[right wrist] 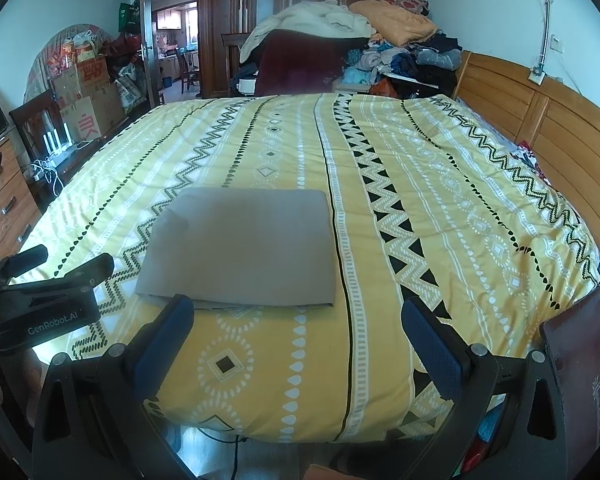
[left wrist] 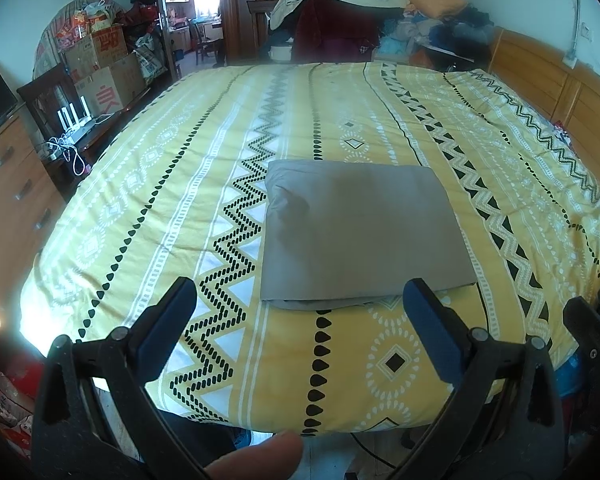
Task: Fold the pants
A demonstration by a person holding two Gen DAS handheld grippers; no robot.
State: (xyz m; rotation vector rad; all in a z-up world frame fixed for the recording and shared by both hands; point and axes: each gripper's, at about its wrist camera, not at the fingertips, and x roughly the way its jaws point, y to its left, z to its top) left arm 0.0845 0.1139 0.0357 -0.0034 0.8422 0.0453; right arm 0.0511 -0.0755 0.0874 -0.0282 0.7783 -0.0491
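The grey pants (left wrist: 360, 232) lie folded into a flat rectangle on the yellow patterned bedspread (left wrist: 160, 200), near the bed's front edge. In the right wrist view the same pants (right wrist: 244, 248) sit left of centre. My left gripper (left wrist: 300, 300) is open, held back over the front edge of the bed, just short of the pants and holding nothing. My right gripper (right wrist: 296, 316) is open too, empty, with its left fingertip in front of the pants' near edge. The left gripper's body (right wrist: 48, 296) shows at the left of the right wrist view.
A heap of clothes and bedding (right wrist: 340, 48) is stacked at the far end of the bed. A wooden headboard (right wrist: 548, 136) runs along the right. Cardboard boxes (left wrist: 100, 68), a dresser (left wrist: 8, 200) and cables stand on the left. A thumb (left wrist: 260, 456) shows at the bottom.
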